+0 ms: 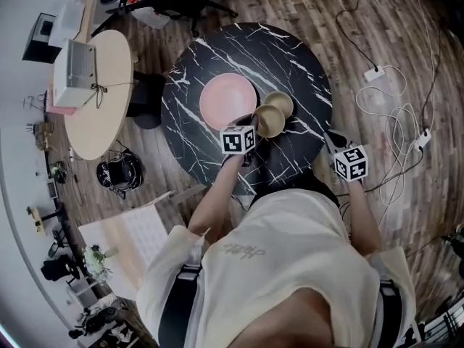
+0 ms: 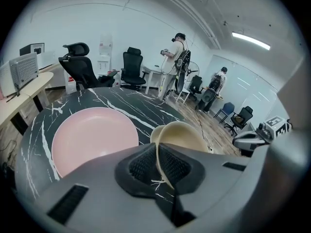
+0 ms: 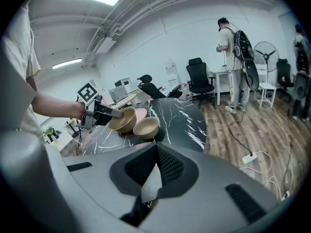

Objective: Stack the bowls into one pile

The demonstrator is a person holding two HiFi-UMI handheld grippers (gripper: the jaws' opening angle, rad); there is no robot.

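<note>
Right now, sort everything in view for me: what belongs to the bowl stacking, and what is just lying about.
Belongs to the job: tan bowl clamped by its rim in the left gripper; second tan bowl on the black marble table; pink dish beside them, possibly the base; right gripper, shut, empty.
Lying about: beige side table; office chair; power strip; white cables.

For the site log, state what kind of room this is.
Probably an open office or lab: black swivel chairs, a light wooden desk, and power strips with cables trailing over the plank floor.
</note>
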